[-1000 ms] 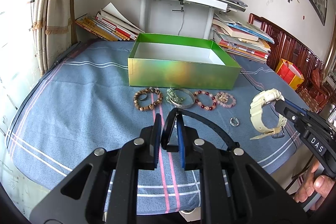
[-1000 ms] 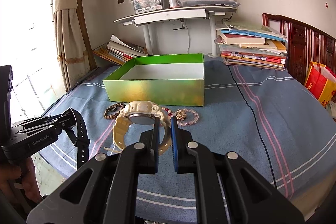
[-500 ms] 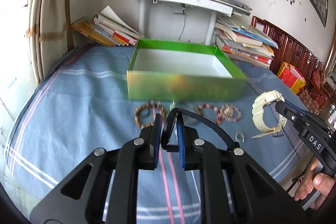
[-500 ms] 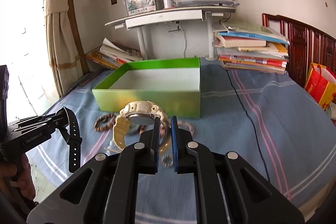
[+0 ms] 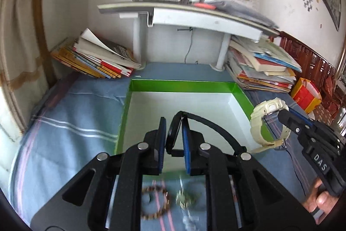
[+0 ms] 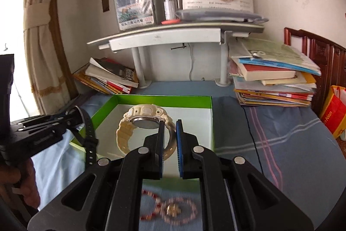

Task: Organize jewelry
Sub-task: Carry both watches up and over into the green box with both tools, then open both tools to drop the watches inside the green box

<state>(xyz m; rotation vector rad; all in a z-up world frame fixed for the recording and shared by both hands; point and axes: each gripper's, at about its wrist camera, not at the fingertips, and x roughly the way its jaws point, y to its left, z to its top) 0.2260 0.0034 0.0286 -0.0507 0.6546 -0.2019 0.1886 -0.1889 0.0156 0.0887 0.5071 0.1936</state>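
1. Your left gripper (image 5: pixel 174 133) is clamped on the strap of a black watch (image 5: pixel 207 125), and it hangs over the open green box (image 5: pixel 181 84), above the box's white floor.
2. Your right gripper (image 6: pixel 169 138) is clamped on the strap of a cream watch (image 6: pixel 143 120), held over the same box nearer its right wall.
3. In the left wrist view the cream watch (image 5: pixel 268 116) shows at the right, just past the box's right edge, with your hand (image 5: pixel 320 202) on the handle below it.
4. The box sits on a table with a blue striped cloth (image 5: pixel 71 122). Its inside looks bare apart from what you hold above it.
5. On the cloth in front of the box, under the grippers, lie a brown bead bracelet (image 5: pixel 154 201), a blurred metal piece (image 5: pixel 183 198) beside it, and a red and pink bead bracelet (image 6: pixel 173 209).
6. Behind the box stand the legs of a grey shelf (image 6: pixel 173 36), with leaning books (image 6: pixel 110 77) to the left and a stack of books (image 6: pixel 272 79) to the right.
7. A thin black cable (image 6: pixel 252 133) runs over the cloth just right of the box.
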